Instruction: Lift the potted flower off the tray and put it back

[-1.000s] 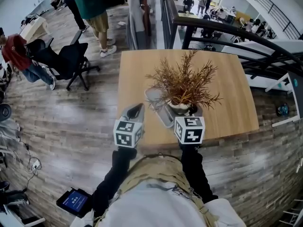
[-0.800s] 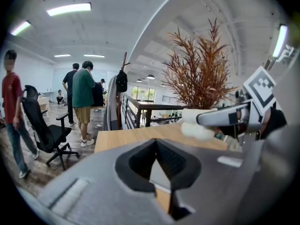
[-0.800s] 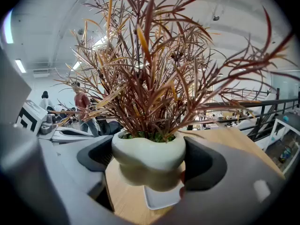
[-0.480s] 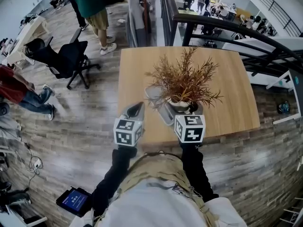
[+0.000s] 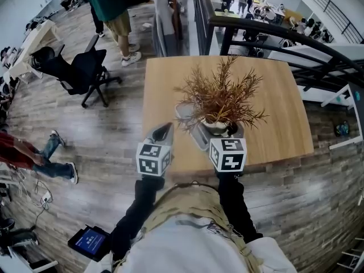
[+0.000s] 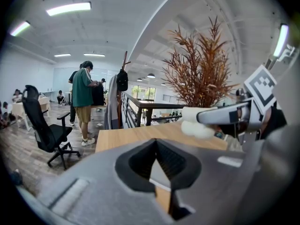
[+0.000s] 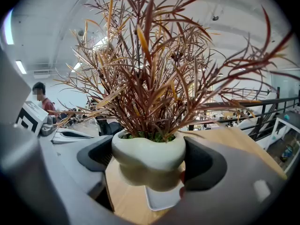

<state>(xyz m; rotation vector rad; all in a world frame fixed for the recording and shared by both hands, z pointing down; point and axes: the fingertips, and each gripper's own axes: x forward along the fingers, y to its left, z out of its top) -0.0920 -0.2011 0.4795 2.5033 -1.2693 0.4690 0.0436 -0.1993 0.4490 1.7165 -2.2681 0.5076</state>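
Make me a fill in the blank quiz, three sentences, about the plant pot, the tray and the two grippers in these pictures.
1. The right gripper has its jaws clamped on the white pot of reddish-brown foliage, while the left gripper, jaws shut, holds ____.
2. The pale rectangular tray lies on a ____ table.
3. In the head view, the black office chair stands to the ____ of the table.

Missing words: nothing; wooden; left.

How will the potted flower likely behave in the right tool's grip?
Probably top-heavy: the potted flower spreads branches far wider than its small pot, so it may tilt. The smooth, rounded pot might slip in the right tool.
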